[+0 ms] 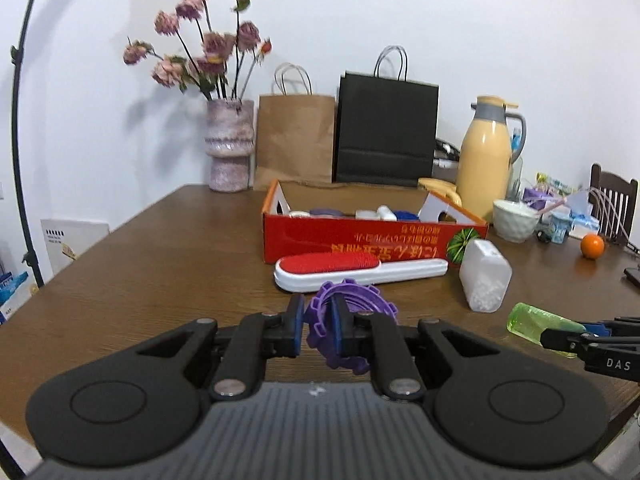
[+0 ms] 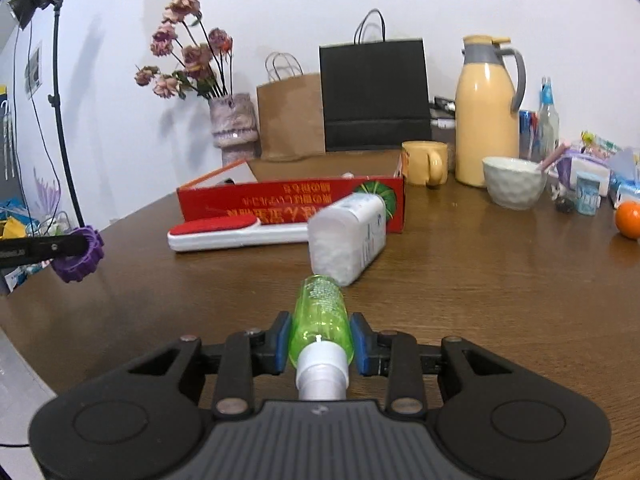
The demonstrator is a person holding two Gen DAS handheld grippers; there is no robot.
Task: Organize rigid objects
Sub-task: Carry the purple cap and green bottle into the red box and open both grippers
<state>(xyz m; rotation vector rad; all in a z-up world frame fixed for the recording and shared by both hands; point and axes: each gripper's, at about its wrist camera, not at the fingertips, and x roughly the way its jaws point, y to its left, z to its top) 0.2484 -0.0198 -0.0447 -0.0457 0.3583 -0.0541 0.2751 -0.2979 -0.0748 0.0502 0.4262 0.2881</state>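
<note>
My left gripper (image 1: 319, 328) is shut on the rim of a purple toothed ring (image 1: 356, 308), held above the wooden table; the ring (image 2: 80, 254) also shows at the left edge of the right wrist view. My right gripper (image 2: 321, 342) is shut on a green clear bottle (image 2: 320, 320) with a white cap, its body pointing forward; this bottle (image 1: 536, 322) appears at the right of the left wrist view. Ahead stands an open red cardboard box (image 1: 372, 240) with several small items inside. A red-and-white lint brush (image 1: 360, 270) and a white plastic bottle (image 1: 484, 276) lie in front of it.
Behind the box stand a vase of flowers (image 1: 230, 148), a brown paper bag (image 1: 296, 140), a black paper bag (image 1: 386, 132) and a yellow thermos jug (image 1: 486, 156). At the right are a white bowl (image 2: 514, 182), a yellow mug (image 2: 426, 162), an orange (image 2: 628, 220) and small clutter.
</note>
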